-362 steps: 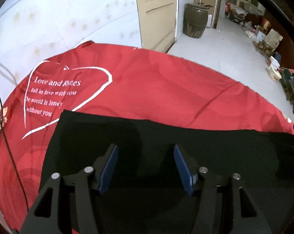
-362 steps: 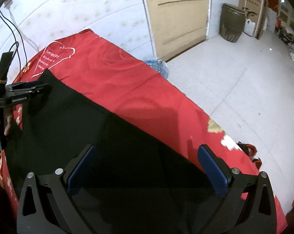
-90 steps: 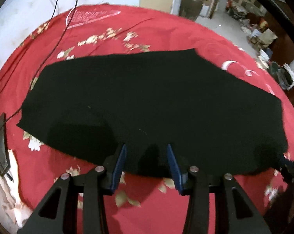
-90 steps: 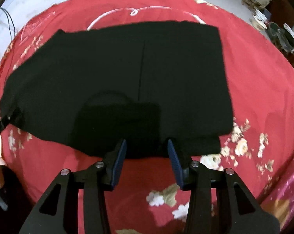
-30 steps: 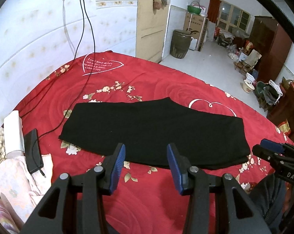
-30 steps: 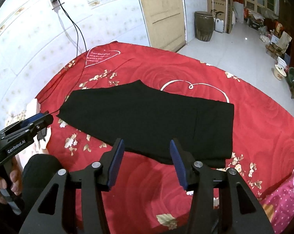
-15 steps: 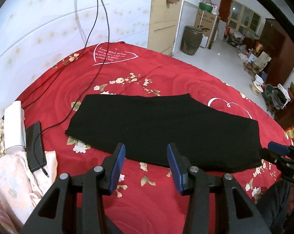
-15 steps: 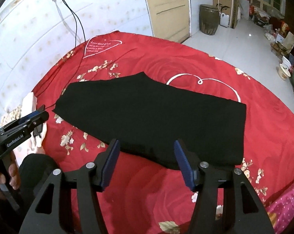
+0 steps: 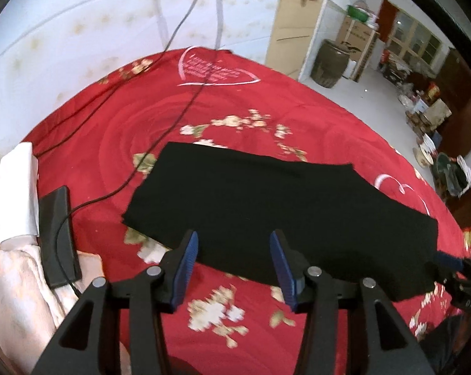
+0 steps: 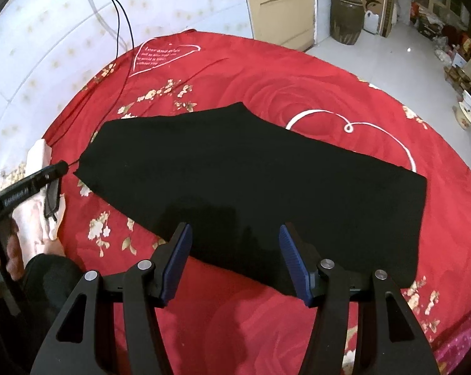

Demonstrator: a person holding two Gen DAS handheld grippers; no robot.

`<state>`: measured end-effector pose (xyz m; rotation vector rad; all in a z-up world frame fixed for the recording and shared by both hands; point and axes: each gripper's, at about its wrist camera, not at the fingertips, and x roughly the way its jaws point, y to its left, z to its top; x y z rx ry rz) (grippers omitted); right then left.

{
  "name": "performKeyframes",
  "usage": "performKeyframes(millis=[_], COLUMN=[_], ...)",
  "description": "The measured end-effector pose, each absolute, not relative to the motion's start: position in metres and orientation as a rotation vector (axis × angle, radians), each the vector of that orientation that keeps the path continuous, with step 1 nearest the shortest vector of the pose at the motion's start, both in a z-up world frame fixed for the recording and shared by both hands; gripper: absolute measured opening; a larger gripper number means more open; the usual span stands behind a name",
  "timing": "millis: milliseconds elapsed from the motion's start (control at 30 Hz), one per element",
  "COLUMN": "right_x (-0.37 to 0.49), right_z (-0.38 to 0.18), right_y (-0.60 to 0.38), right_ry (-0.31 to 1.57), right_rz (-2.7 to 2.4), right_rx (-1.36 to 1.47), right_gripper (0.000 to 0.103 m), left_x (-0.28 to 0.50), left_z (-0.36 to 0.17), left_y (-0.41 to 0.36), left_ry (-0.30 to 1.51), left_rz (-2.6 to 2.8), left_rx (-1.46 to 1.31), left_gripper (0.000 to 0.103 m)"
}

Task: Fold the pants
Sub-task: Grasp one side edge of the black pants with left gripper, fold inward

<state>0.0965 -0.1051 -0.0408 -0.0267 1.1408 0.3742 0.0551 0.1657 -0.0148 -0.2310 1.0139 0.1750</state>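
Black pants [image 9: 282, 200] lie flat, folded lengthwise into one long band, on a red bedspread [image 9: 235, 103]. They also show in the right wrist view [image 10: 251, 175]. My left gripper [image 9: 234, 250] is open and empty, held above the near edge of the pants toward their left end. My right gripper [image 10: 235, 245] is open and empty, above the near edge around the middle. The left gripper's tip shows at the left of the right wrist view [image 10: 52, 173], and the right gripper's tip at the right edge of the left wrist view [image 9: 448, 261].
A black phone [image 9: 57, 234] on a black cable [image 9: 173, 125] lies left of the pants, beside a white box [image 9: 18, 190] and pink cloth [image 9: 13, 293]. The tiled wall stands behind the bed. A brown jar [image 9: 329, 62] and clutter stand on the floor at the right.
Both grippers have come lower and closer to the pants, the left one shifting toward the left end. The right gripper's jaws have opened a little wider. The pants have not moved.
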Motion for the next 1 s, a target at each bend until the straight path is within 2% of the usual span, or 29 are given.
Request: performKeyframes(millis=[267, 567, 700, 1000], right_x=[0.117, 0.131, 0.136, 0.140], right_z=[-0.057, -0.076, -0.082, -0.086], right_y=[-0.085, -0.071, -0.070, -0.083], right_ry=[1.164, 1.200, 1.210, 1.219], right_rz=[0.399, 0.418, 0.416, 0.396], right_rx=[-0.033, -0.042, -0.039, -0.025], right_gripper=[0.059, 0.059, 0.059, 0.059], left_x=[0.067, 0.061, 0.064, 0.090], left_z=[-0.054, -0.124, -0.123, -0.120], left_y=[0.243, 0.291, 0.294, 0.281], left_ry=[1.093, 1.222, 1.177, 1.053], left_rz=[0.203, 0.160, 0.156, 0.189], left_rx=[-0.376, -0.689, -0.710, -0.561], left_gripper=[0.058, 0.058, 0.059, 0.059])
